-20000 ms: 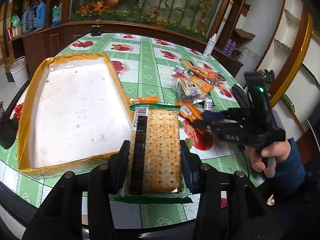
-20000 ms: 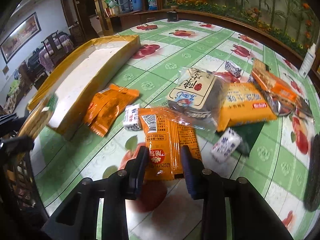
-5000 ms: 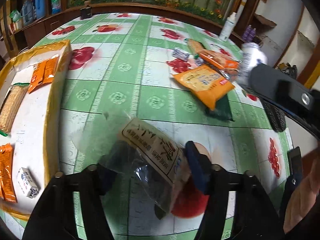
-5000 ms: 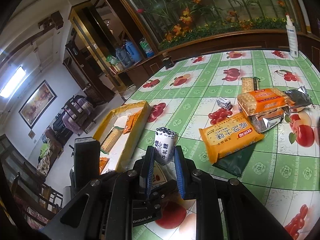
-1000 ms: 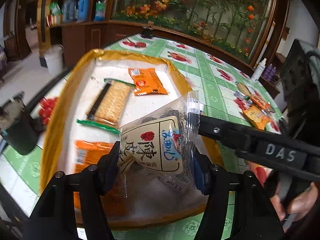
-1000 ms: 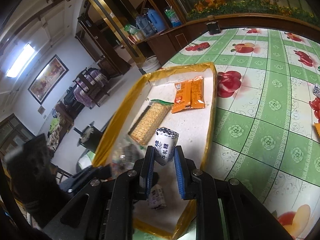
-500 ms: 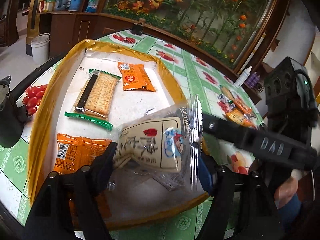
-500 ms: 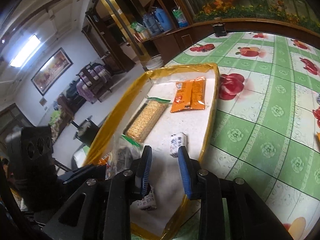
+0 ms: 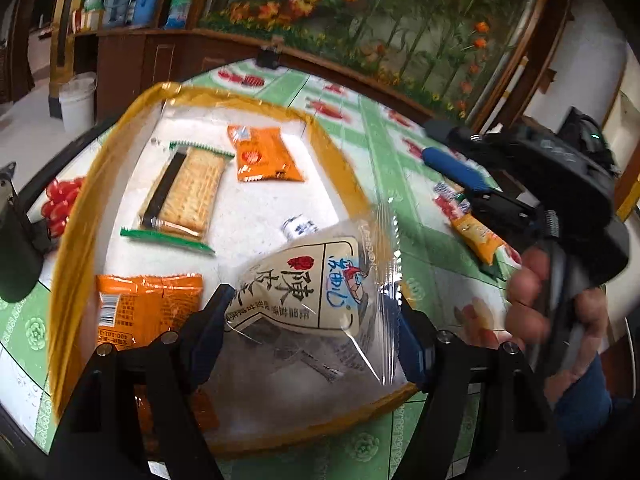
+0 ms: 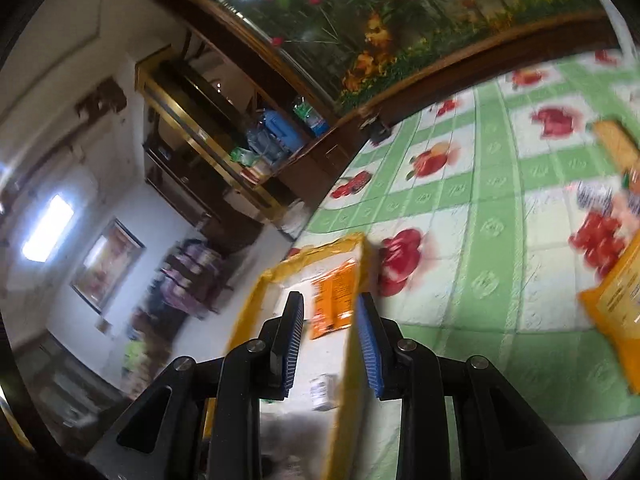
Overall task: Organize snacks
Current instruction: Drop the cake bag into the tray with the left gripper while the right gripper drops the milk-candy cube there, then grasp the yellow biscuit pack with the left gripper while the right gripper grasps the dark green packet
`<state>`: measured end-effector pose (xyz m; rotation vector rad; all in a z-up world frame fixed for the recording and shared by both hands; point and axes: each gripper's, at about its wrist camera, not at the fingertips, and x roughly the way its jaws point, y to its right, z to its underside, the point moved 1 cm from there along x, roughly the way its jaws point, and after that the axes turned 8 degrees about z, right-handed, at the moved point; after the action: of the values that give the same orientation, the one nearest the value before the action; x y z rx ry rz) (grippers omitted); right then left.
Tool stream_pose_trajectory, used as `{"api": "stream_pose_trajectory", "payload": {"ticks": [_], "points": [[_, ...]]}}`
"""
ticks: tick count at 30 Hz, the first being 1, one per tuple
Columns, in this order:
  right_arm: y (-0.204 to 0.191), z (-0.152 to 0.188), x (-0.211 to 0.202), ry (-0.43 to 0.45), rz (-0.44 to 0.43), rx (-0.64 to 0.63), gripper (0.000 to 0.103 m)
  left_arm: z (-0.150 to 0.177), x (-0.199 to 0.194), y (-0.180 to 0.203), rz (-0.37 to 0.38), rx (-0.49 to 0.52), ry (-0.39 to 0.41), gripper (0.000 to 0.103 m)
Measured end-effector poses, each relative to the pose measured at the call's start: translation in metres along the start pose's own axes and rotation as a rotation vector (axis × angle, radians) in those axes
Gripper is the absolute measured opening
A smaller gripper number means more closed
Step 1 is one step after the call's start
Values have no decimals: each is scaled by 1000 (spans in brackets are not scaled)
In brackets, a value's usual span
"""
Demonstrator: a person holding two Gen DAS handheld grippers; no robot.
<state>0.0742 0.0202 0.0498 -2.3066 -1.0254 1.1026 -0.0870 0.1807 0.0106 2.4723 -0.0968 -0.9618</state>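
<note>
- Standing over the tray [image 9: 76, 216], the left tongs [image 9: 312, 320] have their jaws spread wide with a clear snack bag [image 9: 316, 280] lying loose between them, not pinched; judged released or nearly so.
- Left part of tray: orange packet [image 9: 148, 304] nearest, cracker pack [image 9: 186, 194] farther back.
- Middle: a second orange packet [image 9: 262, 154] at the far end, a small white candy [image 9: 298, 226] just beyond the bag.
- Bag sits above the tray's near right corner, close to the yellow rim.
- Judgement: let it settle flat on bare white floor, clear of the rim and the candy, then lift straight out so the film does not snag a finger.
- Right: right tongs [image 10: 328, 344] gaping, gripping nothing, raised above the tray edge.
- Remaining snacks [image 9: 476, 236] lie on the green tablecloth [image 10: 480, 240], well apart from the tray.
</note>
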Motion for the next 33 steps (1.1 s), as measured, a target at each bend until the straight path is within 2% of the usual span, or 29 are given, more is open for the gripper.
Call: {"api": "stream_pose_trajectory", "payload": {"ticks": [6,10,11,13,15,16,18,20,22,25,26,29,33], "points": [[3,0,-5,-25,-57,46,29,1,0,-3,-42,-30,13,75],[10,-8,-17,2,-20,39,29,2,-4,-2,-54,-26,29,77],[18,-14,-23,-5,16,37,29,2,-6,-3,-49,-31,40,77],[23,-19,-28,-8,32,29,29,3,-11,-5,-56,-43,66,77],[36,-28,-42,-11,81,23,30,3,-17,-5,-71,-47,88,86],[43,-31,-47,-16,88,27,31,1,-18,-5,-63,-51,90,86],[71,-38,-65,-19,104,46,33,-5,-15,-6,-56,-58,55,86],[101,-45,-82,-5,193,73,33,-11,-13,-8,-50,-82,34,86],[126,-50,-93,8,245,107,33,-15,-18,-8,-37,-112,46,86],[145,-52,-95,-6,285,126,33,-20,-28,1,-30,-97,76,86],[156,-53,-92,-26,328,145,34,-21,-30,4,-31,-85,83,86],[166,-54,-89,-39,360,166,34,-24,-38,9,-30,-72,104,86],[170,-51,-84,-20,499,94,34,-23,-37,14,-10,-71,94,86]]}}
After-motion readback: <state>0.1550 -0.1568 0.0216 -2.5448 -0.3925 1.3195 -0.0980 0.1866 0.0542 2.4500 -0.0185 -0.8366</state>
